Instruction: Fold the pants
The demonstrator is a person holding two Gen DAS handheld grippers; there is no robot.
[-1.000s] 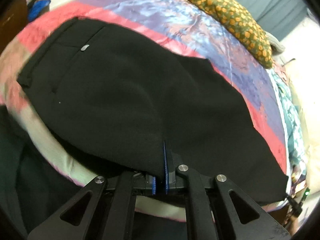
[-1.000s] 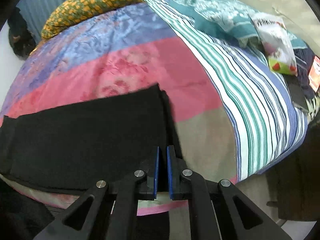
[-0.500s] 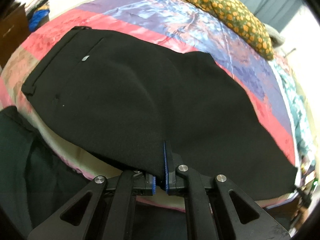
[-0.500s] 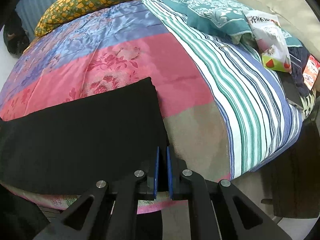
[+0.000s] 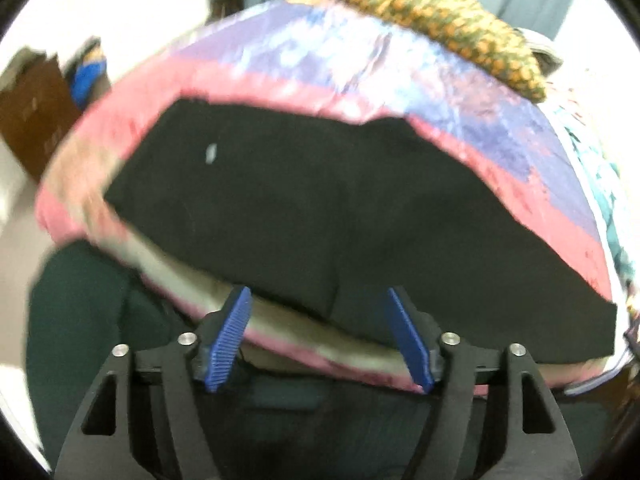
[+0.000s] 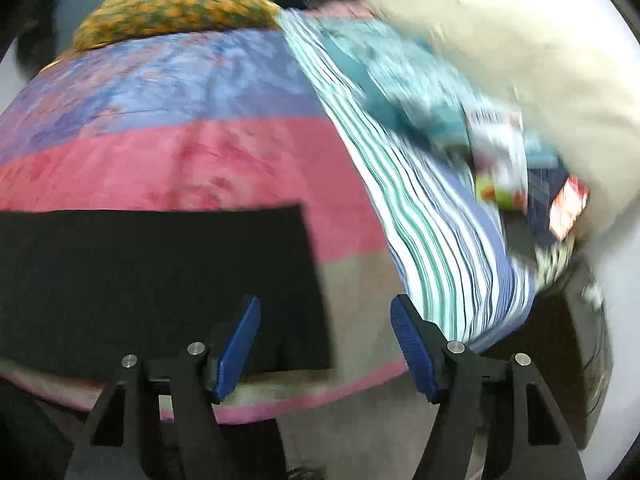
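A: On the left side, what do you see?

B: In the left wrist view, the black pants (image 5: 340, 208) lie flat on the bed cover (image 5: 400, 76), along its near edge. The waistband end is toward the left edge of the bed. A small pale mark (image 5: 211, 153) shows on the cloth there.

A: And the left gripper (image 5: 318, 334)?

B: Its blue pads (image 5: 228, 340) stand wide apart and hold nothing. It is at the near edge of the bed, and the near hem of the pants lies just in front of it.

A: What is at the far edge?

B: A green pillow with orange dots (image 5: 444, 28) is at the far edge.

A: Now the right side?

B: In the right wrist view, the leg end of the pants (image 6: 160, 280) stops on the pink band of the cover (image 6: 200, 160), close to the near edge. The right gripper (image 6: 325, 344) is also spread wide, with nothing between its pads (image 6: 240, 344); the corner of the leg end is just in front of it.

A: Further right?

B: A striped sheet (image 6: 432, 240) covers the right part of the bed. Beyond it some packets (image 6: 500, 160) are blurred, so I cannot tell what they are.
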